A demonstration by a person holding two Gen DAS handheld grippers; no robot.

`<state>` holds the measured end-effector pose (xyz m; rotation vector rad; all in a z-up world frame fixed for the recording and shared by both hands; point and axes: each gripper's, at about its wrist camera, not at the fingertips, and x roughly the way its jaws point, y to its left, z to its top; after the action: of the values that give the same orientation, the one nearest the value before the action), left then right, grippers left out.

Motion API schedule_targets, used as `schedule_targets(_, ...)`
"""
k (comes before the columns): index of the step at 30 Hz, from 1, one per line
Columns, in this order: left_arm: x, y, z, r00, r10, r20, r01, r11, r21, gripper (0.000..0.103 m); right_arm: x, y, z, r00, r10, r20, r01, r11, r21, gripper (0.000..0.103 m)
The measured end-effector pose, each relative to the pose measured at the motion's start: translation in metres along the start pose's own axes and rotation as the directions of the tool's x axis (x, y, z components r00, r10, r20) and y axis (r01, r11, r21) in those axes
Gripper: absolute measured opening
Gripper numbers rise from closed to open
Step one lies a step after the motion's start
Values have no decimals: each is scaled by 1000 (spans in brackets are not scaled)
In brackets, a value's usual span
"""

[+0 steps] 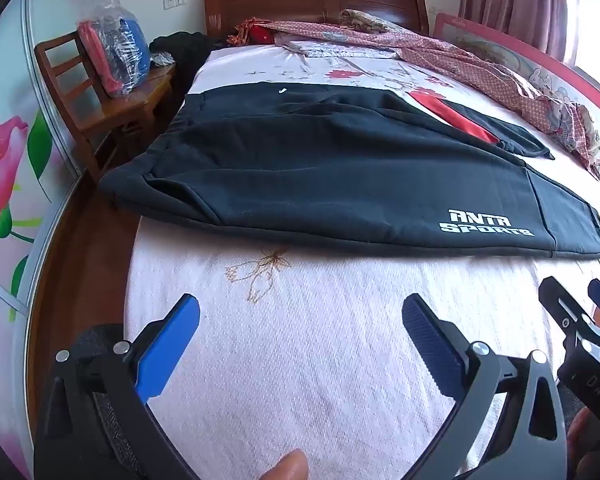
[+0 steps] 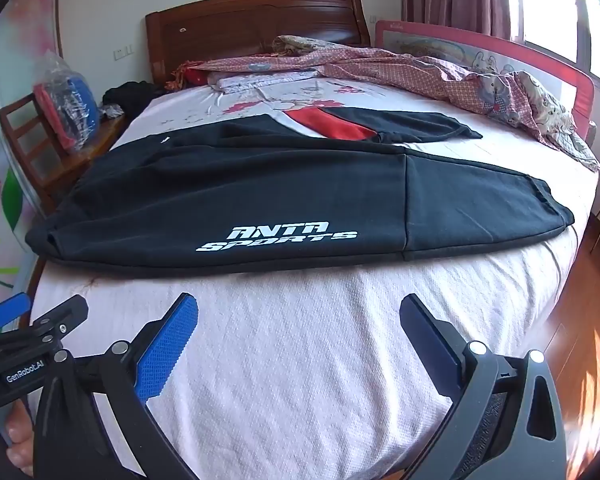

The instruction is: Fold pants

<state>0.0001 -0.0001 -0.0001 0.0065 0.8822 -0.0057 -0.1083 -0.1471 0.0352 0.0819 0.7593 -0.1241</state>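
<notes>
- Black cotton pants (image 1: 340, 176) with white lettering lie spread flat across the white-sheeted bed (image 1: 300, 360), beyond both grippers.
- Left gripper (image 1: 300, 320): jaws wide, empty, over bare sheet.
- Right gripper (image 2: 300, 320): jaws wide, empty.

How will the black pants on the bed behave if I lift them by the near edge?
The black pants look like thick knit fabric lying in soft ripples, so they will likely drape and sag rather than hold shape. One leg already lies over the other, so the layers may slide apart. The bed sheet looks textured, so dragging may bunch it.
</notes>
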Motion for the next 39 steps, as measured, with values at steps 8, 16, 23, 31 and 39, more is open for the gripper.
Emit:
schedule_targets(8, -1, 11, 3, 1000, -17, 0, 17, 1000, -3, 101, 0, -3, 1, 1000, 4, -9, -4, 1000, 5, 100)
schedule_targets(16, 1, 0, -1, 1000, 6, 1, -6, 1000, 0, 101, 0, -3, 0, 1000, 0, -17, 0, 1000, -2, 100)
schedule_targets(23, 1, 0, 0, 1000, 3, 1, -3, 1000, 1, 101, 3, 2, -2, 1000, -9, -20, 8, 1000, -8, 100)
schedule_targets(31, 2, 0, -1, 1000, 3, -1, -3, 1000, 4, 101, 3, 0, -2, 1000, -1, -20, 1, 1000, -3, 100)
schedule_targets(39, 2, 0, -1, 1000, 5, -1, -5, 1000, 2, 101, 3, 0, -1, 1000, -4, -20, 4, 1000, -2, 100)
